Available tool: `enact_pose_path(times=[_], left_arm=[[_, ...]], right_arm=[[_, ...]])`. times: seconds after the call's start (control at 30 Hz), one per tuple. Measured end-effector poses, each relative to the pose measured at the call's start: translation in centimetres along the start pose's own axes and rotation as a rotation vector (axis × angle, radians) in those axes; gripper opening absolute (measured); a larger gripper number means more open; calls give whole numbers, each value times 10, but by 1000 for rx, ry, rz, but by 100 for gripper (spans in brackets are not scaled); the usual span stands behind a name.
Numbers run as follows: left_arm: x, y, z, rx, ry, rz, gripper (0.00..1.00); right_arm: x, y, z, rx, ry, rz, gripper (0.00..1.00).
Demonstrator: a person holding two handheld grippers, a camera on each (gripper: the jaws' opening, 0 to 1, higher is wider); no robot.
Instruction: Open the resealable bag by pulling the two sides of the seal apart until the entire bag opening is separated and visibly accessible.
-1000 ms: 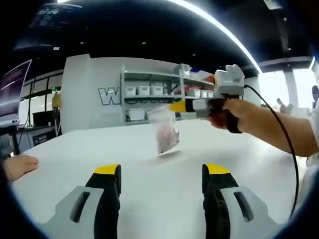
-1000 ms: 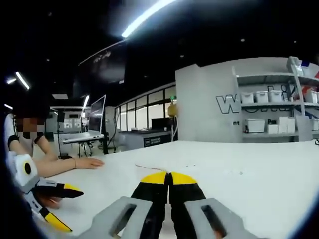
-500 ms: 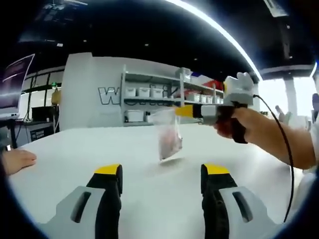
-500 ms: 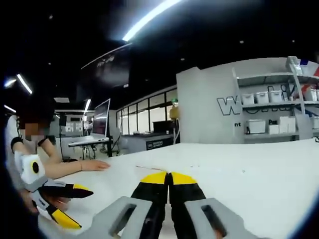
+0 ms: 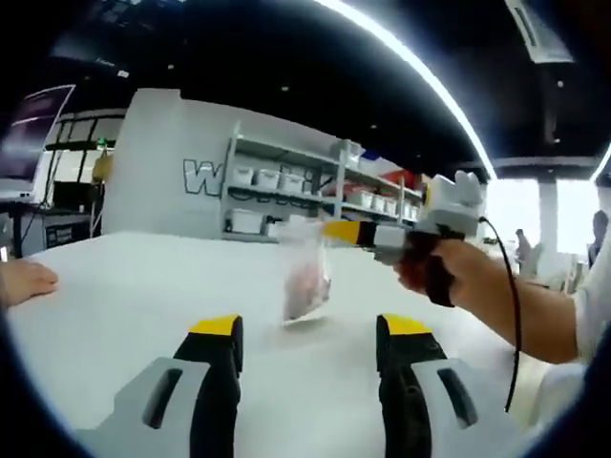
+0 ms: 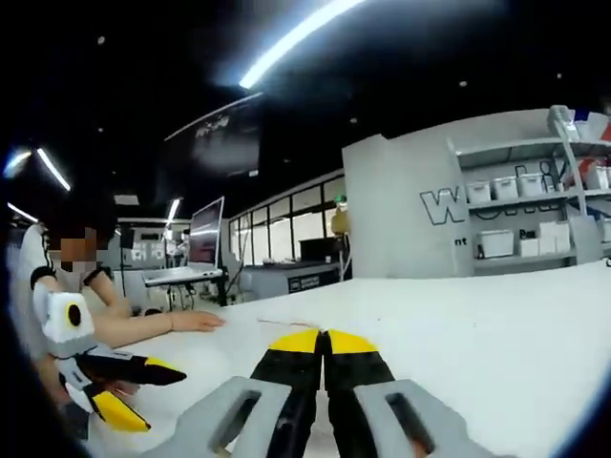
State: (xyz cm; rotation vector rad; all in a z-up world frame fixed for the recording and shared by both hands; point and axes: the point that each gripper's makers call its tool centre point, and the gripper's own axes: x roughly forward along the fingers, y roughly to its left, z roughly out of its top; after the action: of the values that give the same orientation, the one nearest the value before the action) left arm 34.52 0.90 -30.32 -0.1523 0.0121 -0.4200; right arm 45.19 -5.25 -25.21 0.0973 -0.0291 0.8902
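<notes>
A small clear resealable bag (image 5: pixel 305 272) with pinkish contents hangs just above the white table (image 5: pixel 134 277). My right gripper (image 5: pixel 334 231) reaches in from the right, held by a hand (image 5: pixel 441 269), and is shut on the bag's top edge. My left gripper (image 5: pixel 310 329) stands open in front of the bag, a short way off, with nothing between its jaws. In the right gripper view my right gripper (image 6: pixel 323 341) is shut, with a thin strip of the bag's edge (image 6: pixel 286 323) showing past its tips. The left gripper (image 6: pixel 160 399) is at the lower left, jaws apart.
A person sits at the table's far side with a hand (image 6: pixel 196 322) flat on it; that hand (image 5: pixel 24 281) also lies at the left. Shelves with white boxes (image 5: pixel 286 196) stand behind the table. A cable (image 5: pixel 511 315) trails from the right gripper.
The left gripper's camera has tilted and edged nearer the bag. The bag stays hanging from the shut right gripper. The left gripper has drifted slightly right in the right gripper view.
</notes>
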Motion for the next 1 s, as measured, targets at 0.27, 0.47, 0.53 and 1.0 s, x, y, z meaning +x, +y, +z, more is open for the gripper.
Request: enact_pose_path(times=[0.27,0.47,0.53,1.0], left_arm=[[-12,-16,8,-82,-37,-46,44],[-13,-15,3,-111,-27,-43,44],[-14,-16,0,-132,-21,-45,44],[-14,-13,2,-360,-44,-54,28]], right_arm=[[-8,16,-8,20,4,17,0],[-14,33,-10,12,2,41,0],[-17,40,-12,24,5,54,0],[-43,85,-29,-17,43,126,0]])
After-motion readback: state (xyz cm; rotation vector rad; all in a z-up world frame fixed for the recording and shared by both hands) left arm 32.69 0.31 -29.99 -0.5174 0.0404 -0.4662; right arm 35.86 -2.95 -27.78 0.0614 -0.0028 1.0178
